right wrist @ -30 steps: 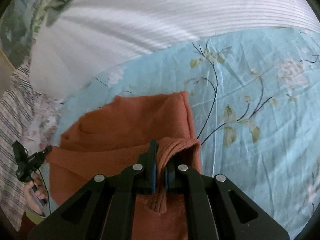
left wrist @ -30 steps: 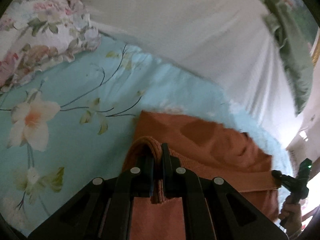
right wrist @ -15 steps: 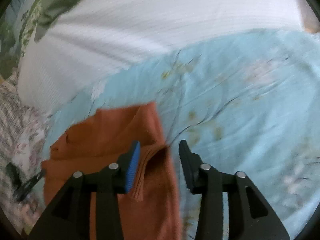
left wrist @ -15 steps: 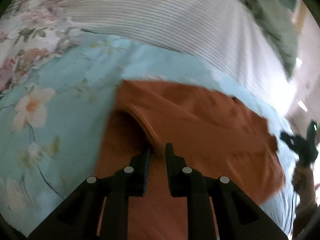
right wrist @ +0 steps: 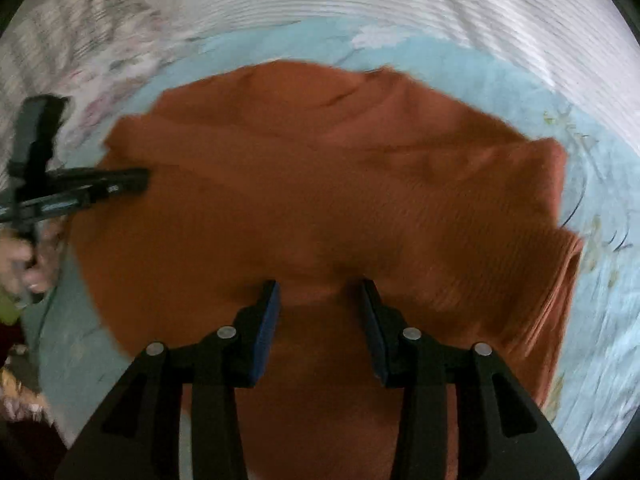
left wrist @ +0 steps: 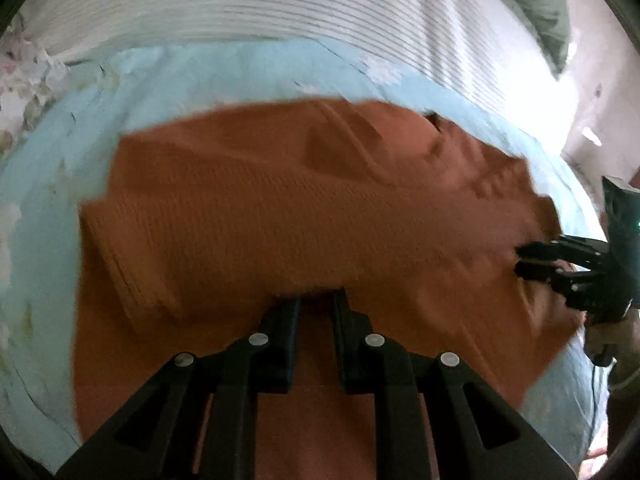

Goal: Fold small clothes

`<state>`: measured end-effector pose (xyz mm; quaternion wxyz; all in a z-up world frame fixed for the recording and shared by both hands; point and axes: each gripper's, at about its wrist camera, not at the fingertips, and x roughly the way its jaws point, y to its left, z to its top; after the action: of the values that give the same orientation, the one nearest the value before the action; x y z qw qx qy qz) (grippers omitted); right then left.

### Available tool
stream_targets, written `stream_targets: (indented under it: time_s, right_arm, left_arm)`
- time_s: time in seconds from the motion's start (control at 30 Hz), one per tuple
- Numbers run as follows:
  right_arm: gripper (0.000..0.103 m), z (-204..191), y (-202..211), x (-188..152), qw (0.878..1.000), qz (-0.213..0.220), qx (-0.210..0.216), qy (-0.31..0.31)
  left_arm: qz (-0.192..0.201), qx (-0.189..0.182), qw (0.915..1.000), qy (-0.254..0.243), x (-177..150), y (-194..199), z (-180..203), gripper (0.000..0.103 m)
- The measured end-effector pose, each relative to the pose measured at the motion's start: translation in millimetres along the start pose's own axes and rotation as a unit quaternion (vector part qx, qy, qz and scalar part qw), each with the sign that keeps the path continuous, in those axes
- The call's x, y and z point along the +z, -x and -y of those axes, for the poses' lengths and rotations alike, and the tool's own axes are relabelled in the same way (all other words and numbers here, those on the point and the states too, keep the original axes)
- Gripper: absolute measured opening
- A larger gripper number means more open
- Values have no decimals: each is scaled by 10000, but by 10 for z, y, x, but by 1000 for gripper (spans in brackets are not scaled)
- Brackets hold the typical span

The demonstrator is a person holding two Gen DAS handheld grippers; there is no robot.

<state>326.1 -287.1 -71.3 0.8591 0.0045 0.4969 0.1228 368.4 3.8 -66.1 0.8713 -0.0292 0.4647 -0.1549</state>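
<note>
A rust-orange knitted garment point(left wrist: 304, 220) lies on the light blue floral bedsheet point(left wrist: 224, 76), with its sleeves folded in over the body. It also shows in the right wrist view point(right wrist: 320, 184). My left gripper point(left wrist: 316, 304) is open and empty, low over the garment's near part. My right gripper point(right wrist: 320, 292) is open wide and empty, also low over the garment. Each gripper shows in the other's view, the right one point(left wrist: 532, 260) at the garment's right edge, the left one point(right wrist: 120, 180) at its left edge.
A white striped pillow or cover point(left wrist: 280, 4) lies beyond the garment, also in the right wrist view point(right wrist: 440, 4). A floral pillow point(right wrist: 100, 52) lies at the far left. A green cloth point(left wrist: 532, 4) sits at the upper right.
Both grippers have let go of the sleeve cuffs, opened, and moved inward and forward over the garment. The sleeves now lie folded across the body.
</note>
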Motion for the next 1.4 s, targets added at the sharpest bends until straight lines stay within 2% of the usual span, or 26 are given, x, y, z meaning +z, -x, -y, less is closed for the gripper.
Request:
stream_targets:
  time_s: [0.07, 0.17, 0.23, 0.37, 0.43, 0.6, 0.73, 0.93, 1.03, 1.23, 1.4]
  right_arm:
    - [40, 200, -16, 132, 9989, 203, -217, -367]
    - [40, 462, 56, 274, 9919, 560, -697, -898]
    - [41, 636, 169, 306, 9844, 785, -853, -1321]
    - [42, 771, 376, 236, 9760, 970, -869, -1746]
    - [42, 730, 450, 151, 9761, 951, -834, -1770]
    - [43, 441, 568, -93, 9800, 909, -555, -1680]
    - [53, 162, 631, -315, 9826, 877, -295, -1614]
    - [53, -188, 720, -673, 9822, 912, 183, -1633]
    - [54, -316, 696, -805, 9825, 850, 374, -1616]
    - [54, -385, 687, -1046, 9798, 778, 524, -1765]
    - [56, -372, 760, -1175, 9757, 822, 577, -1949]
  left_arm:
    - [75, 134, 9998, 141, 141, -22, -110, 15]
    - [291, 640, 9962, 516, 373, 5, -371, 15]
    - [433, 733, 9920, 934, 471, 71, -584, 16]
    - [715, 796, 9845, 1391, 378, 290, -768, 35]
    - [772, 856, 9831, 1419, 249, 391, -756, 38]
    - [780, 501, 9809, 1708, -278, 693, -671, 42]
    - [707, 270, 9785, 1917, -627, 833, -509, 44]
    - [662, -44, 9727, 2225, -1149, 1045, -346, 53]
    - [613, -191, 9685, 2405, -1379, 1094, -317, 53]
    - [470, -338, 9626, 2646, -1599, 1062, -289, 53]
    - [445, -479, 9580, 2792, -1637, 967, -241, 57]
